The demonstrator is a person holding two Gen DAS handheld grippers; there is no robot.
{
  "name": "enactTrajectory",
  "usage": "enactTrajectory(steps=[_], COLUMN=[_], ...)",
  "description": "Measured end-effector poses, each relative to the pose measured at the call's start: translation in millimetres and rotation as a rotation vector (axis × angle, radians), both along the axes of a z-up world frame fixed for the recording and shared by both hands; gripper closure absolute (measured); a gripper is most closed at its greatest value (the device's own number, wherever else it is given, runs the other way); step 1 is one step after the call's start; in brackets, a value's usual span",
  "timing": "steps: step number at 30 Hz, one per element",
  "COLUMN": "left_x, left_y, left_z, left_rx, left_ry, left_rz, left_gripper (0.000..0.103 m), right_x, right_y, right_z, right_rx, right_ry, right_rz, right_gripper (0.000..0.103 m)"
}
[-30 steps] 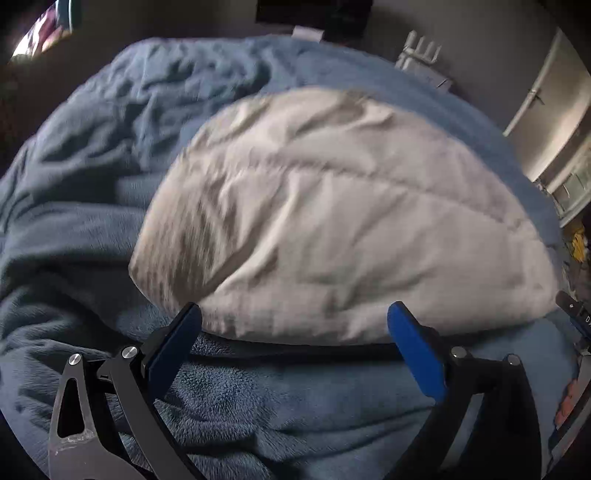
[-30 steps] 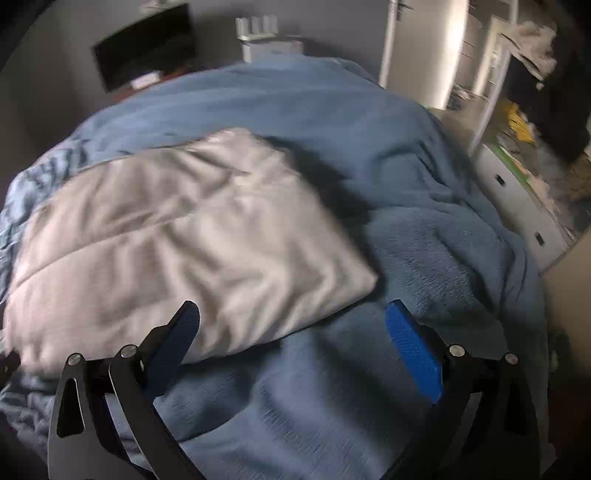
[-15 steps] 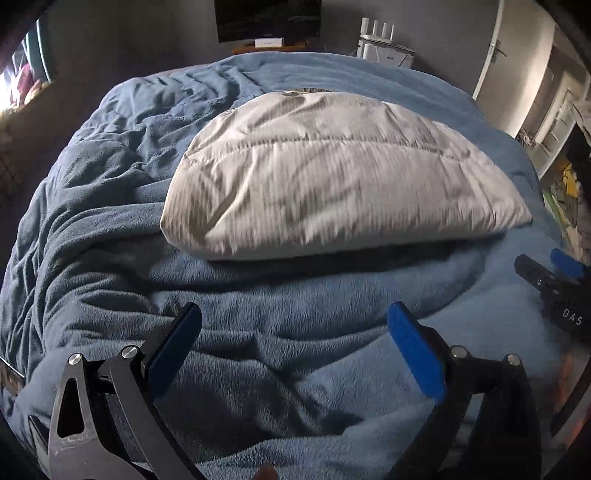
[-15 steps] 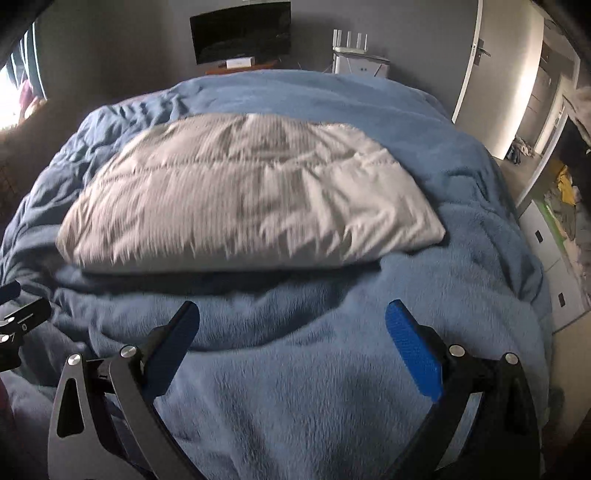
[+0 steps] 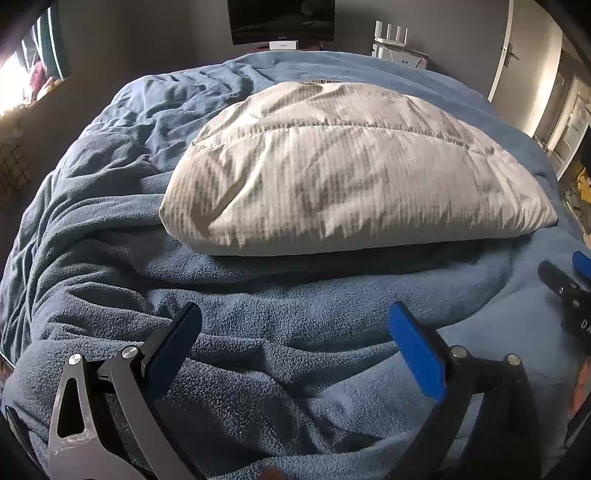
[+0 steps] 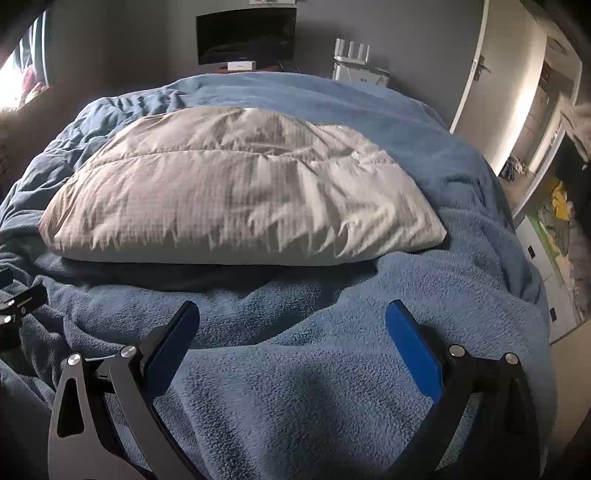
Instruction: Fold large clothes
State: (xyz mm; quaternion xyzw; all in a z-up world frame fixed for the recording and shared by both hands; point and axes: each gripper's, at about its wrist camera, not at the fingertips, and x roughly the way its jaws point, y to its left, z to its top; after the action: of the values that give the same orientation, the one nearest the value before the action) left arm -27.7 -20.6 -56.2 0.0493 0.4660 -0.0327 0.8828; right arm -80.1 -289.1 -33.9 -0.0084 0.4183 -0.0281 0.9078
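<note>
left gripper (image 5: 293, 336): jaws spread wide, nothing between them, blue pads (image 5: 415, 354) on black arms with silver bolts; over the near part of the bed, short of the garment
right gripper (image 6: 291, 334): jaws spread wide too, empty, same blue pads (image 6: 412, 352); also over the near blanket, short of the garment
other-gripper glimpses: right gripper shows at the right edge of the left view (image 5: 569, 288); left gripper's black tip shows at the left edge of the right view (image 6: 16, 306)
blanket (image 5: 277, 332): blue fleece, nubbly pile, thick soft ridges and deep creases near the grippers; smoother and paler on the right side (image 6: 424, 295)
garment (image 5: 354, 173): large pale grey-white piece, folded into a broad puffy slab, roughly rectangular with rounded corners; lies mid-bed on top of the blanket, touched by neither gripper
garment surface: thin crinkly fabric, quilted look, one long stitched seam running across the upper part, many small wrinkles; near edge thick, casts a dark shadow on the blanket (image 6: 240, 192)
garment detail: fine texture smeared by blur, can't tell fabric type
bed far part: blanket more rumpled at far left (image 5: 177, 99), flat at far right
monitor (image 6: 245, 35): dark screen against the grey wall beyond the bed
router (image 6: 352, 50): white, upright antennas, right of the monitor
door (image 6: 476, 70): white, with handle, at far right
</note>
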Motion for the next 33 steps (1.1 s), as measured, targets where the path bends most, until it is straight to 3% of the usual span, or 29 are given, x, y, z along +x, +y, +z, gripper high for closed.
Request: enactTrajectory(steps=[11,33], left_x=[-0.1,-2.6], left_y=[-10.5,-9.6], left_z=[-4.4,-5.1], left_rx=[0.015,0.005], left_ry=[0.005,0.019], left_rz=[-0.054,-0.054], left_gripper=[0.006,0.006], right_x=[4.8,0.1], right_y=[7.9,7.7], right_z=[-7.5,-5.3], right_rx=[-0.032,-0.038], right_ry=[0.033,0.033], right_rz=[0.023,0.026], right_gripper=[0.007,0.007])
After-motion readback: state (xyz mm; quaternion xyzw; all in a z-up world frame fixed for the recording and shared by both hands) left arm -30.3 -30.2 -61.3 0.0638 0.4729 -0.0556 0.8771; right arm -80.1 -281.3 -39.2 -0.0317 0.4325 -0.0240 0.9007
